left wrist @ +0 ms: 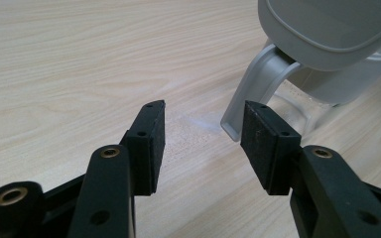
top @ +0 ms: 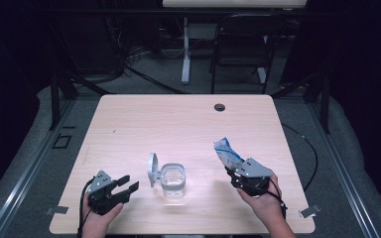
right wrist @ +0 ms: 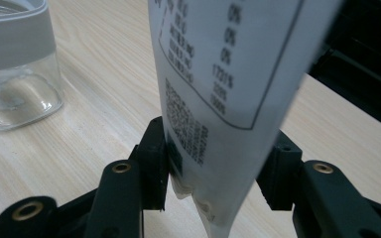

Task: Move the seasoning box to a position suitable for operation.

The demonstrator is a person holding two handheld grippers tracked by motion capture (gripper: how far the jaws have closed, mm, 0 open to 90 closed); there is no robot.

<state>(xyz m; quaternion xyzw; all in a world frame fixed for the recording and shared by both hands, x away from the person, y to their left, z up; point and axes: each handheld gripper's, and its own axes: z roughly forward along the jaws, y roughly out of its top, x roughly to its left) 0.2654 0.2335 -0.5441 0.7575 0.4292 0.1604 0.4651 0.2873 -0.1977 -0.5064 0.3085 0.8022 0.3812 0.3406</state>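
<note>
Here, near things come first, far things last.

Left gripper [top: 127, 187]: near the table's front edge, toward its left corner. Its black jaws are spread wide with nothing between them. A hand [top: 99, 220] holds it from below, and the arm is cut off by the bottom of the high view.

Right gripper [top: 234, 173]: near the front edge, toward the right corner. Its jaws are pinching the bottom of the packet. In the right gripper view the packet covers part of both jaws.

Packet [right wrist: 228, 74]: thin, soft and a bit shiny, white and blue. It stands up from the right gripper's jaws, above the table. It has small black print, a box with numbers and a square code. The words are too blurry to read, and the top of the packet is cut off in the right gripper view.

Jar [top: 173, 181]: clear and square with round corners and a grey rim. It sits close to the front edge, about the middle, between the two grippers. You can see through it to the wood.

Lid [top: 152, 169]: grey, smooth plastic, flipped open and standing up on the jar's left side. In the left gripper view its top is cut off.

Table [top: 178, 124]: pale wood with fine lines, flat, with round corners.

Hole [top: 220, 107]: small, dark and round, near the back edge.
</note>
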